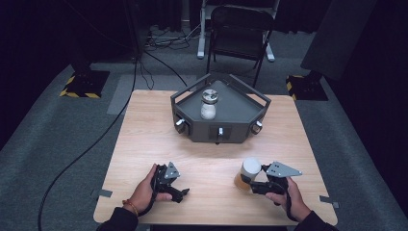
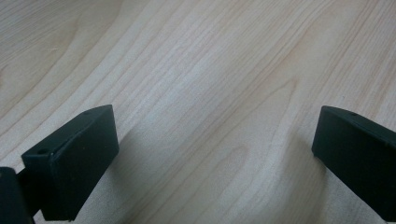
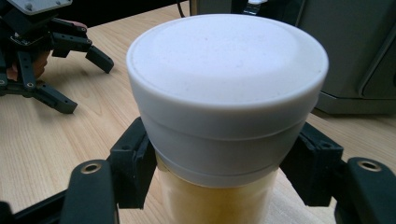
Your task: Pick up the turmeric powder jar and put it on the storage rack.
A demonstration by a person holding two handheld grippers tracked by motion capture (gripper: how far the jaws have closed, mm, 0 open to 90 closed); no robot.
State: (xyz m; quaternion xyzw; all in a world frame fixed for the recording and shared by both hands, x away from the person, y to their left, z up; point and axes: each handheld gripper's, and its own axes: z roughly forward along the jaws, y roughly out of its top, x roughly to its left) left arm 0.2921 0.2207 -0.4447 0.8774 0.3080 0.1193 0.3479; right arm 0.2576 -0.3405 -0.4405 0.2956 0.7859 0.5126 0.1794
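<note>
From the high view, a wooden table [image 1: 144,144] stood in a dark room. The person's right hand [image 1: 288,197] held the right gripper [image 1: 254,185] near the front edge of the table. A jar with a white lid [image 1: 248,172] stood there on the wood, and the tongs were pinching it from its right side. The left hand [image 1: 144,192] held the left gripper [image 1: 182,192] on the other side, well apart from the jar.

The right gripper view showed the grip up close. The white lid [image 3: 228,88] was big and round there, and something yellow showed in the jar just under it. One black pad [image 3: 133,161] pressed the jar on one side and another pressed the other side, just below the lid. The left gripper [image 3: 81,77] also showed far off in the top corner, with its tongs spread.

The left gripper view showed bare wood [image 2: 201,93] between two black tongs. They stood far apart and pinched nothing.

Only the high view showed the back of the table. A grey tray with knobs [image 1: 235,132] sat there, and a second jar [image 1: 209,103] stood inside it. This jar had white stuff in it. The tray was well apart from both grippers, and nothing lay between. Behind the table stood a black chair [image 1: 240,29]. A black cable [image 1: 96,144] ran over the grey floor on the left.
</note>
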